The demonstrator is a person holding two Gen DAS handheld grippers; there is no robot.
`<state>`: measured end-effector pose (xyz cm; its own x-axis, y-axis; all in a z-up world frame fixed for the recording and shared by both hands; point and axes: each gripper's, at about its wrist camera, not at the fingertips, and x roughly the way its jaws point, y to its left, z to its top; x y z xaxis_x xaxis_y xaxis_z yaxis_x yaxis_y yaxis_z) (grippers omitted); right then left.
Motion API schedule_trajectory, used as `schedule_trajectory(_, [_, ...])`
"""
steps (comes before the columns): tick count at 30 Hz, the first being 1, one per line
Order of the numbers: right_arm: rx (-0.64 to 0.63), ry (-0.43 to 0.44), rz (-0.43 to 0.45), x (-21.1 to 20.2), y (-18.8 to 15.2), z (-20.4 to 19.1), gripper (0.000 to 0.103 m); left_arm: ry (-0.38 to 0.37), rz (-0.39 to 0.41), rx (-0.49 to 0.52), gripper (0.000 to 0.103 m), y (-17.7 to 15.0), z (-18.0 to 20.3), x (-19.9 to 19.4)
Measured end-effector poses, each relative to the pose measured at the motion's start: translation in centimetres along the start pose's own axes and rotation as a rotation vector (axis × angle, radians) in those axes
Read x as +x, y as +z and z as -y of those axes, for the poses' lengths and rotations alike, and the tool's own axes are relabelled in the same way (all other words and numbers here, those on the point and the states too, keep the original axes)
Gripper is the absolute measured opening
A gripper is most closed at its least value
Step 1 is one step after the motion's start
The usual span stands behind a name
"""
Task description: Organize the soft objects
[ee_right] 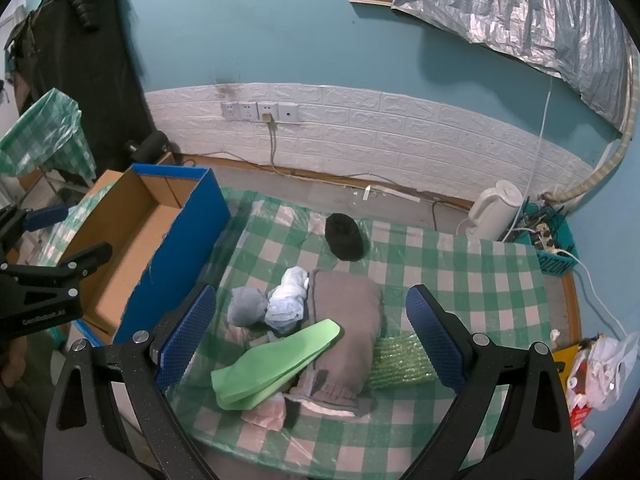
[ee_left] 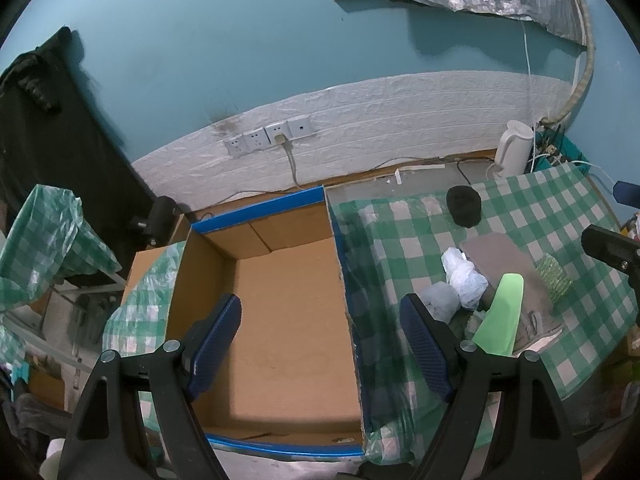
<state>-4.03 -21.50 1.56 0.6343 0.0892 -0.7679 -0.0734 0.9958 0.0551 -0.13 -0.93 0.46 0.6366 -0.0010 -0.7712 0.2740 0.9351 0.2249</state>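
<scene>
From my left wrist view, the left gripper (ee_left: 320, 344) hangs spread and unloaded over the bare cardboard box (ee_left: 288, 312), while my right wrist view shows the right gripper (ee_right: 312, 332) agape above the soft pile (ee_right: 304, 332) on the checked cloth (ee_right: 460, 280), so I judge picking not yet begun, next descend and clamp one item.
</scene>
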Motion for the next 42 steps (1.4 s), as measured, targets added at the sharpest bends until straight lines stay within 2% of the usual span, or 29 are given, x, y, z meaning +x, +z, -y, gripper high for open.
schedule_trajectory(27, [-0.002, -0.003, 0.000, -0.1, -0.2, 0.2, 0.096, -0.006, 0.014, 0.016, 0.083, -0.7, 1.3, -0.3])
schedule_trajectory(42, [0.002, -0.005, -0.002, -0.1, -0.8, 1.1, 0.096, -0.014, -0.011, 0.034, 0.083, -0.8, 1.8, 0.2])
